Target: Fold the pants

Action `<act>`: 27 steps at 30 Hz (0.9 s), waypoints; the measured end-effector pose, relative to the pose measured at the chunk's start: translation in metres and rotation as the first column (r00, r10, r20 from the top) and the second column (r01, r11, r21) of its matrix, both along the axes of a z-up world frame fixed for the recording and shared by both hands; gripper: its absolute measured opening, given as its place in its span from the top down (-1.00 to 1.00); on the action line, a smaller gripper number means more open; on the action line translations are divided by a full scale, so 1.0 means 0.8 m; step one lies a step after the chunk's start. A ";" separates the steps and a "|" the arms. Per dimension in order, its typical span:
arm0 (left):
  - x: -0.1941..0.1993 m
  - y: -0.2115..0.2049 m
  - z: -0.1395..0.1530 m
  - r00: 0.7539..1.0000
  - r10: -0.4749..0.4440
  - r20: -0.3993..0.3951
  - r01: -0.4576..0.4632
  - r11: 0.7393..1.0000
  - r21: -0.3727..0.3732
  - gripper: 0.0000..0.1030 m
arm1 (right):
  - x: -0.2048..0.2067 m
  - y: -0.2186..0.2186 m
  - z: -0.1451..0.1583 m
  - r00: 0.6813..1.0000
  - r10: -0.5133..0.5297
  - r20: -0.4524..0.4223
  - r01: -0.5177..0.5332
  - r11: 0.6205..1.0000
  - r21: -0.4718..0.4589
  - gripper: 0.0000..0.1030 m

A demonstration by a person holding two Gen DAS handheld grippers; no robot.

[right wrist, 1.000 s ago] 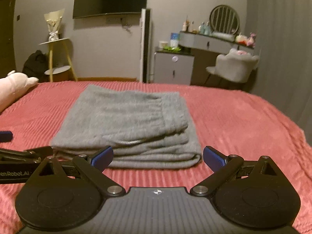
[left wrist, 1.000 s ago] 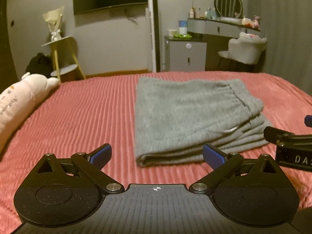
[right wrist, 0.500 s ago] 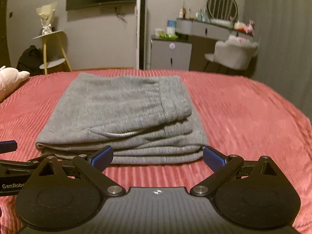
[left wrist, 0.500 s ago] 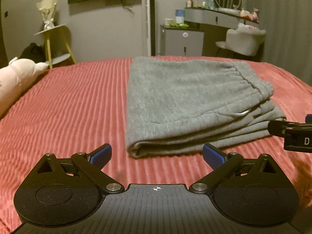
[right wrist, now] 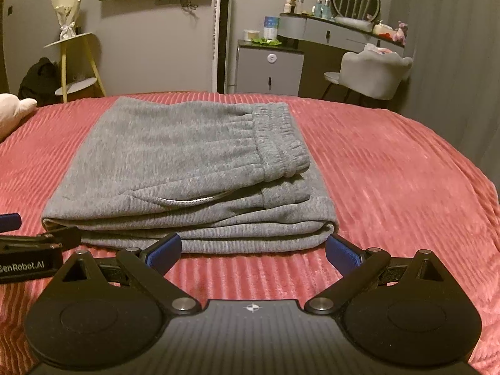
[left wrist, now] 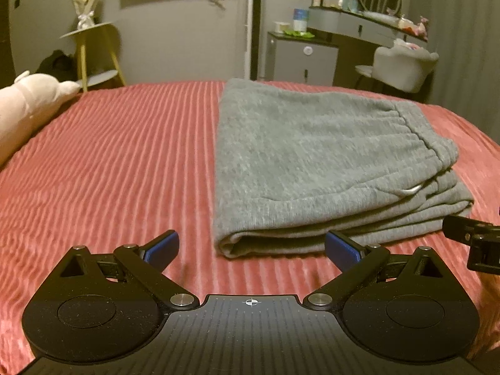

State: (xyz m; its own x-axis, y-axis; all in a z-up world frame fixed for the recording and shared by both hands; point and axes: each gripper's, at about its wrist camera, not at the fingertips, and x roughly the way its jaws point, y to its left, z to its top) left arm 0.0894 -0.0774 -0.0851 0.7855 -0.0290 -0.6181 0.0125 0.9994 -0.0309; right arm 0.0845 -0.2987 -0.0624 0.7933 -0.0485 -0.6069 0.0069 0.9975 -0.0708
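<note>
pants (right wrist: 187, 168) folded on bed | left gripper (left wrist: 251, 247) wide, level | right gripper (right wrist: 253, 248) wide, level

Fuzzy grey knit pants (right wrist: 187, 168) on a ribbed, plush red bedspread (right wrist: 390, 181)

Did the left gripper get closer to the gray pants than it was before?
Yes. The left gripper has moved forward toward the gray pants, which now fill more of its view on the red bedspread.

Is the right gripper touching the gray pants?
Apart. The right wrist view shows red bedspread between the open right gripper and the folded gray pants.
</note>
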 end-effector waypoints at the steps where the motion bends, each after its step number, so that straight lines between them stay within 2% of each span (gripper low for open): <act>1: -0.001 0.000 0.001 1.000 0.001 0.001 -0.001 1.000 0.001 -0.98 | 0.000 0.000 0.000 1.000 -0.001 0.002 0.001 1.000 -0.003 -0.92; 27: -0.008 0.009 0.004 0.999 0.032 -0.018 -0.032 0.999 0.024 -0.98 | 0.001 -0.004 0.000 1.000 -0.013 -0.014 0.013 1.000 0.002 -0.92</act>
State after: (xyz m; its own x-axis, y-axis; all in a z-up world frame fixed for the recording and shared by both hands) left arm 0.0832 -0.0702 -0.0819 0.7746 0.0109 -0.6324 -0.0201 0.9998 -0.0073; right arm 0.0854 -0.3020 -0.0625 0.7843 -0.0572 -0.6178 0.0188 0.9975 -0.0685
